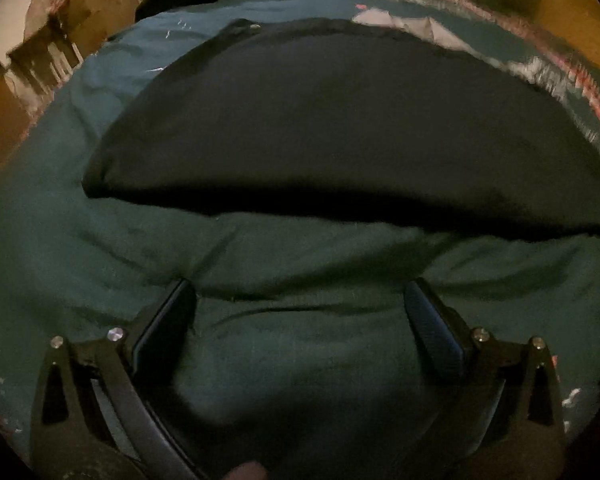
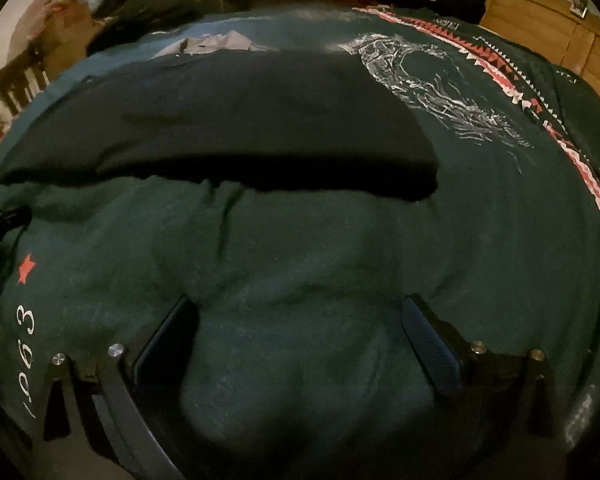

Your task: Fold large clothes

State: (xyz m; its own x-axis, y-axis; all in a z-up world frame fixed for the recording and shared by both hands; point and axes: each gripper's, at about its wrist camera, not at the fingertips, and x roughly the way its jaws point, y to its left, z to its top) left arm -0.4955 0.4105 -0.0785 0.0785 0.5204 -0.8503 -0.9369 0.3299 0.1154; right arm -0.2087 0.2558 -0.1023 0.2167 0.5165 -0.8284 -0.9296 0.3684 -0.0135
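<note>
Dark garment (image 1: 340, 128) folded into a long flat band, lying across a teal bedcover (image 1: 80, 208) printed with a white figure (image 2: 440, 88), a red-and-white zigzag border (image 2: 540, 120), a red star (image 2: 26, 268) and white numerals (image 2: 24, 352). Near edge of the band in deep shadow, seemingly raised off the cover a little rather than pressed flat. Left gripper (image 1: 300, 316) spread wide, nothing between the 2 fingers but bare teal cloth, clear of the garment and short of its near edge. Right gripper (image 2: 300, 332) likewise wide open and empty, also over the cover, nearer the band's right end. Both pointed steeply down and forward toward the bed, side by side; a dark tip at the left rim of the right wrist view possibly the other tool, not certain. Likely risks from here, as judgement only: closing on the next fold line in this dim light and pinching the teal cover along with the dark fabric, since the 2 cloths lie touching and the shadowed edge hides where one ends; catching only the top layer, so the band slides open instead of turning over whole; uneven lifts by the 2 hands skewing the fold; a rumpled ridge in the cover under the band pushing the stack crooked. A pale cloth (image 2: 220, 42) beyond the garment's far edge close enough to be dragged if the band is folded away. Left wrist view blurred, so finer detail along the far edge unreadable.
</note>
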